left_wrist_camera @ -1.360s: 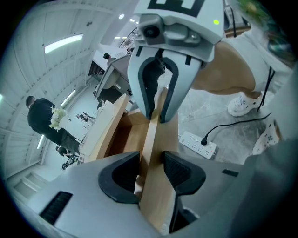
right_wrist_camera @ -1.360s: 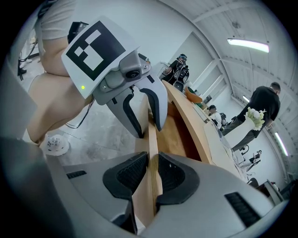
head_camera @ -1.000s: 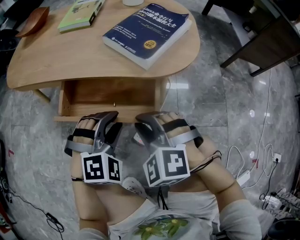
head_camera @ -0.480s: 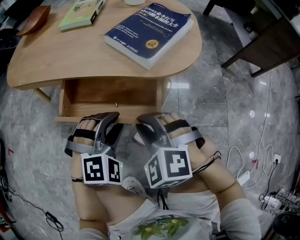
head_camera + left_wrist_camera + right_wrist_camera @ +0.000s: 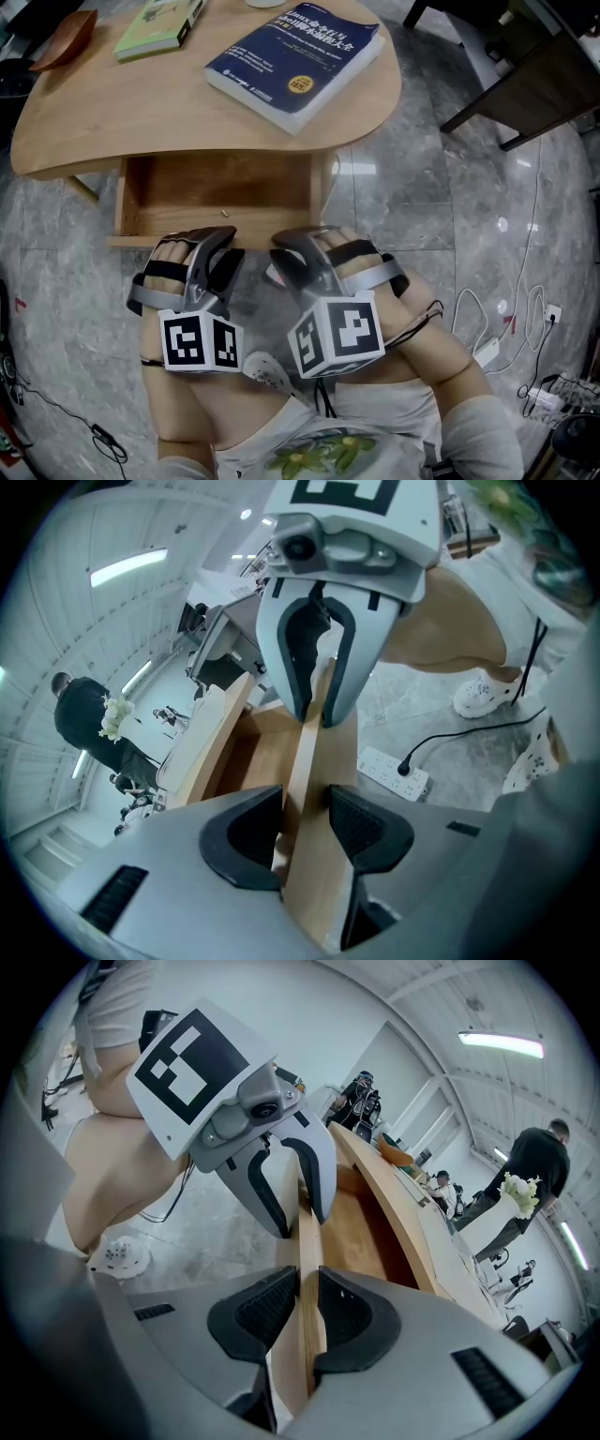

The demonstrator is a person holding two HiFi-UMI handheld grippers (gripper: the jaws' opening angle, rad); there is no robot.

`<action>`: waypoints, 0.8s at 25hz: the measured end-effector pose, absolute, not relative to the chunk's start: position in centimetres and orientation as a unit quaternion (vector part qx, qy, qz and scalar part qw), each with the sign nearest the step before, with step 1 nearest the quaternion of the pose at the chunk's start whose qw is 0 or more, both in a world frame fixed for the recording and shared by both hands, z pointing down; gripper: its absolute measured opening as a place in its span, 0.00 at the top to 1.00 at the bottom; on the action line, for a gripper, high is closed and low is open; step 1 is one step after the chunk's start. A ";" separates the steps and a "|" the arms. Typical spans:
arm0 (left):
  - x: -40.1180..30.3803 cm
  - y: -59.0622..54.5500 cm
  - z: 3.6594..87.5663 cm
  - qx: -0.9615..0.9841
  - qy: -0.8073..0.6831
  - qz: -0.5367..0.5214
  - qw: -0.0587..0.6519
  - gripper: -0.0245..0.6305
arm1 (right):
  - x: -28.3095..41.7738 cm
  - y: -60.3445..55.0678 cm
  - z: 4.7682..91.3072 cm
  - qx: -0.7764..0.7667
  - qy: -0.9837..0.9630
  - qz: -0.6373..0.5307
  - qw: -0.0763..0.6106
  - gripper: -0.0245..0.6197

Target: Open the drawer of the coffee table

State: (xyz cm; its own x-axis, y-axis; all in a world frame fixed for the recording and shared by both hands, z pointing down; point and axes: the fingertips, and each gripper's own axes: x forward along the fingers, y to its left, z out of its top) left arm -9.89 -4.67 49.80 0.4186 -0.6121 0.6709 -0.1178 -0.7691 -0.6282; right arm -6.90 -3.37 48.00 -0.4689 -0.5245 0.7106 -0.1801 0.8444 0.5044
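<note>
left tongs point(image 5: 305, 810) and right tongs point(image 5: 307, 1309) clamp the drawer front point(image 5: 131, 240)
stiff wood, likely slides easily; its top edge suits gripping.

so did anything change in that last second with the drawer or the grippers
Nothing visibly changed. The left gripper and the right gripper stay clamped on the drawer front. The drawer stays pulled out from under the coffee table. The blue book and the green book lie where they were.
</note>
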 end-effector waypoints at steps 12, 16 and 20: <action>-10.0 -3.2 50.0 -0.802 0.217 -0.497 0.250 0.73 | -7.0 -1.9 48.2 0.196 -0.839 -0.180 0.474 0.84; -10.0 -2.8 50.2 -0.800 0.213 -0.502 0.250 0.73 | -7.0 -1.6 48.3 0.191 -0.840 -0.177 0.476 0.84; -10.0 -2.5 50.3 -0.800 0.211 -0.502 0.252 0.74 | -7.0 -1.3 48.5 0.191 -0.838 -0.179 0.479 0.84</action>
State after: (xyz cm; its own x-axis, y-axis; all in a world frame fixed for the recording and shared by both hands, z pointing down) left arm -10.01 -2.52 50.28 0.4075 -0.5910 0.6962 -0.0855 -0.7837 -0.6152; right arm -6.95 -1.25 48.46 -0.4684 -0.4911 0.7345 -0.1483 0.8632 0.4825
